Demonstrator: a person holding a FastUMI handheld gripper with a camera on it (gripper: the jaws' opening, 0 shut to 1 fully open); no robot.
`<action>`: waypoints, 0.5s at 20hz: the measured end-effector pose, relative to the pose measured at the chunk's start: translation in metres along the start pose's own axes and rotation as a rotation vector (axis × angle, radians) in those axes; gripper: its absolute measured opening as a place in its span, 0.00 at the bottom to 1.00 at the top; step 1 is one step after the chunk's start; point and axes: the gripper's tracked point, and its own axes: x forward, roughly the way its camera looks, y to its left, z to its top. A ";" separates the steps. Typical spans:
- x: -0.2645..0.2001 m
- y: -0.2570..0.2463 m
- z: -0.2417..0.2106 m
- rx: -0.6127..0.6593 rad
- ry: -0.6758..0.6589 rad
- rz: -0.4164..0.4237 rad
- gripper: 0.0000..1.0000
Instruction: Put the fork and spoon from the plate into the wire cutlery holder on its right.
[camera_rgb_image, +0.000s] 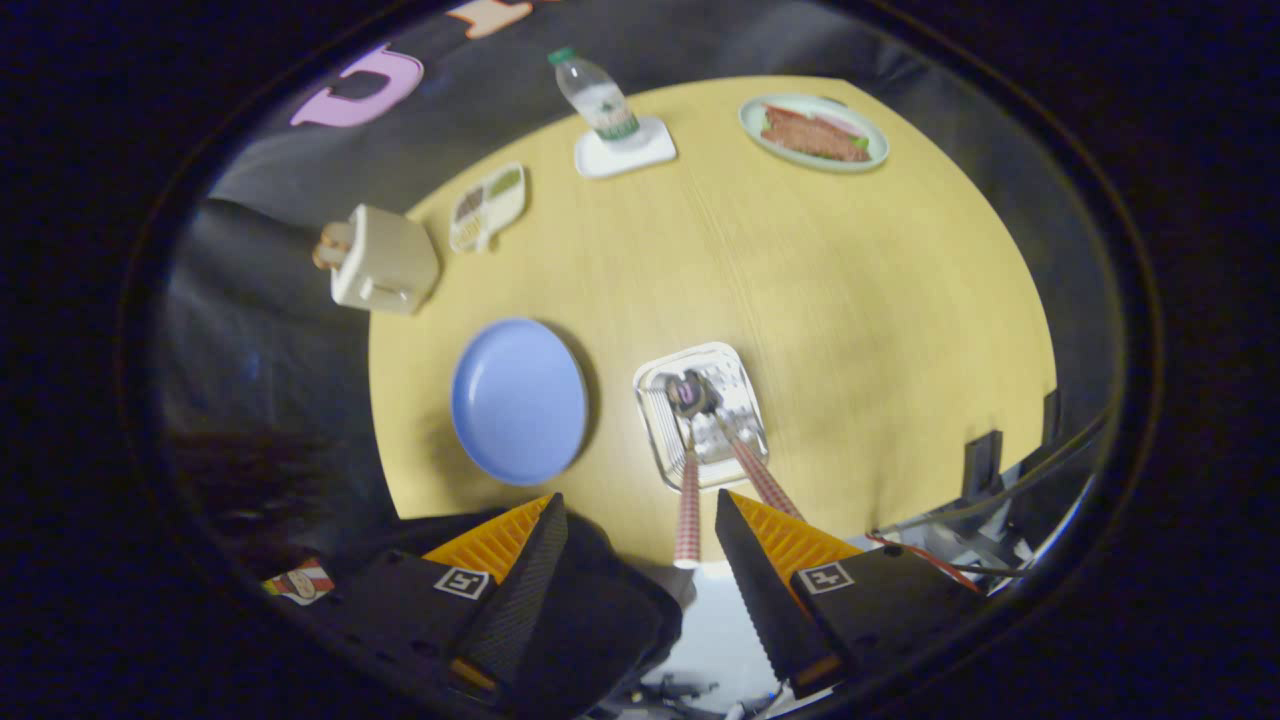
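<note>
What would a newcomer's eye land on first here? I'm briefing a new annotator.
The claw is open, its orange-backed fingers spread wide above the round yellow table. Just ahead of them stands the wire cutlery holder, with the spoon and a second checked handle, probably the fork, already inside. The blue plate beside it lies bare.

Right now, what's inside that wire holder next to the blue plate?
Two utensils with red checked handles stand in the wire cutlery holder, handles leaning toward the open tongs. Their heads overlap at the bottom, so fork and spoon can't be told apart.
</note>
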 end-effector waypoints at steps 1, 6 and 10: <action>0.003 0.008 -0.006 0.004 -0.081 0.017 0.95; -0.021 0.039 0.008 -0.002 -0.394 0.063 0.99; -0.058 0.052 0.032 -0.043 -0.671 0.049 0.99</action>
